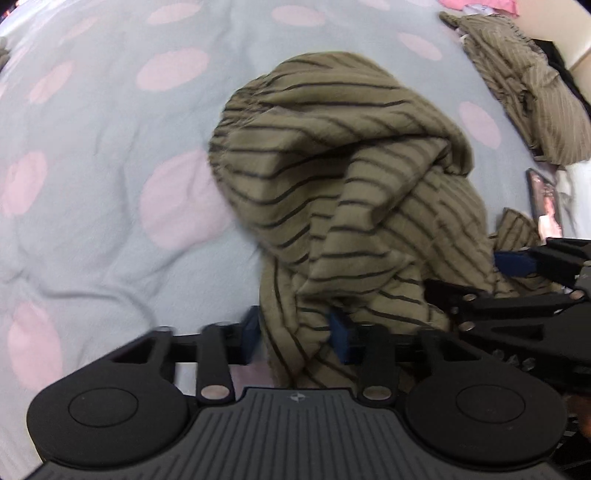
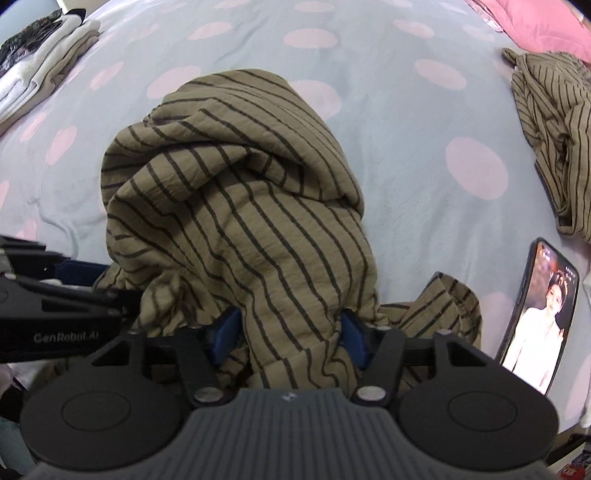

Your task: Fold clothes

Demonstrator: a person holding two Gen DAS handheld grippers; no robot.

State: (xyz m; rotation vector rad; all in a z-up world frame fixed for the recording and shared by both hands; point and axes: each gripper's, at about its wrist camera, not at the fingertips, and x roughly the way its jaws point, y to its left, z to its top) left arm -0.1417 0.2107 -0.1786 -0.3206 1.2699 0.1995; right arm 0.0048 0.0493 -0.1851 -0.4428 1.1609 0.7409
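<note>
An olive garment with dark stripes [image 1: 332, 166] lies bunched in a heap on the pale blue bed cover [image 1: 92, 147]. My left gripper [image 1: 295, 334] has a thick fold of its near edge between its blue pads. The right gripper [image 1: 480, 280] comes in from the right edge of this view, its tips at the same cloth. In the right wrist view the striped garment [image 2: 240, 184] rises in a mound ahead, and my right gripper [image 2: 290, 336] is shut on a wad of it. The left gripper [image 2: 107, 284] reaches in from the left, close beside it.
A second striped garment [image 2: 554, 129] lies crumpled at the right, also seen as a striped heap [image 1: 524, 92]. A lit phone [image 2: 543, 314] rests near the right gripper. A stack of folded clothes [image 2: 44, 55] sits at far left. A pink pillow [image 2: 535, 26] is at the back right.
</note>
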